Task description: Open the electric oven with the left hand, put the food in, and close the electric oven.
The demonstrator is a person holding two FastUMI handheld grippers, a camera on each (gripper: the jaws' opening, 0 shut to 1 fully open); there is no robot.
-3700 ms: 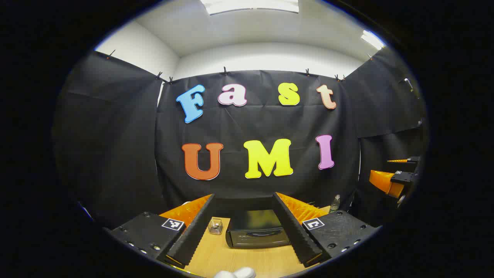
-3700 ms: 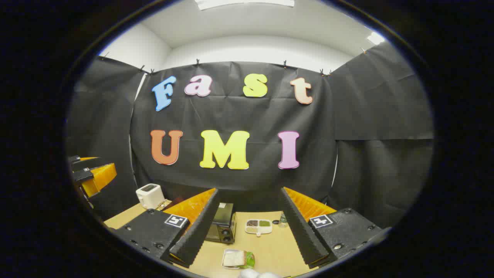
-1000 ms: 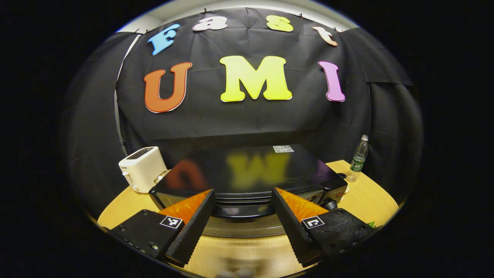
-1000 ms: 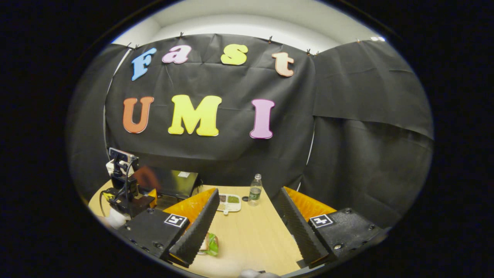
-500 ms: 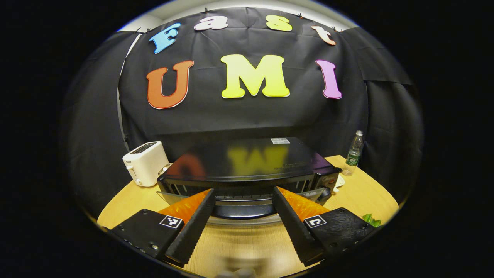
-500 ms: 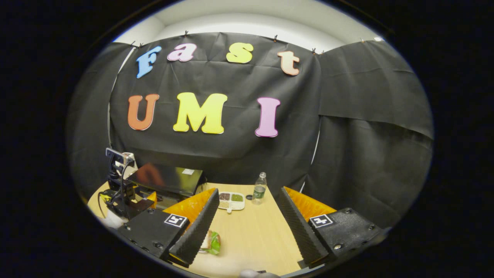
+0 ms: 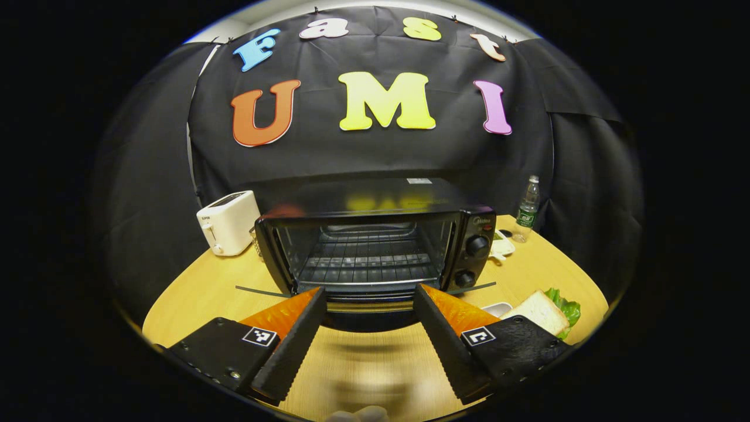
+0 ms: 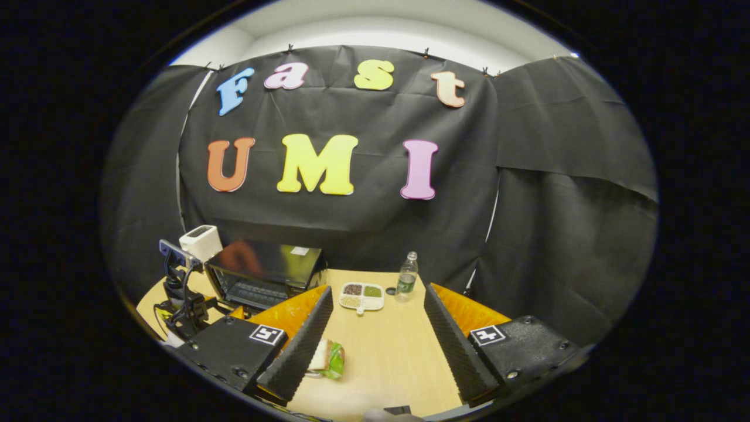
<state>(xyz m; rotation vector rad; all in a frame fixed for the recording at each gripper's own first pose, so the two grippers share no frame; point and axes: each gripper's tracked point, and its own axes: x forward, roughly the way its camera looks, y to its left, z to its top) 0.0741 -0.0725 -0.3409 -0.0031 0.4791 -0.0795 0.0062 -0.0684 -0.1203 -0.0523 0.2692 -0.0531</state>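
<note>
The black electric oven point(image 7: 375, 234) is seen standing open on the round light-wood table point(image 7: 193, 287), its wire rack laid bare inside and two round knobs set down its right panel. The oven's glass door point(image 7: 363, 308) is dropped flat toward the camera, and its front edge is caught between the fingers of the left gripper point(image 7: 368, 343); the fingers are spread wide, and whether they press on the door's handle cannot be told. A white toaster point(image 7: 228, 223) is parked just left of the oven. A clear plastic bottle with a green label point(image 7: 527, 210) is placed right of the oven, near the back. Right of the oven and nearer the camera, the food is found: a slice of white bread on green lettuce point(image 7: 548, 313), resting on a small tray.

In the right gripper view, the right gripper point(image 8: 378, 346) is held above the table with fingers well apart and nothing between them. The bread and lettuce point(image 8: 328, 357) are glimpsed right of the oven point(image 8: 263, 275), beside the gripper's left finger. A white divided dish of grains point(image 8: 361, 296) is set just right of the oven, the bottle point(image 8: 406, 285) beside it.
</note>
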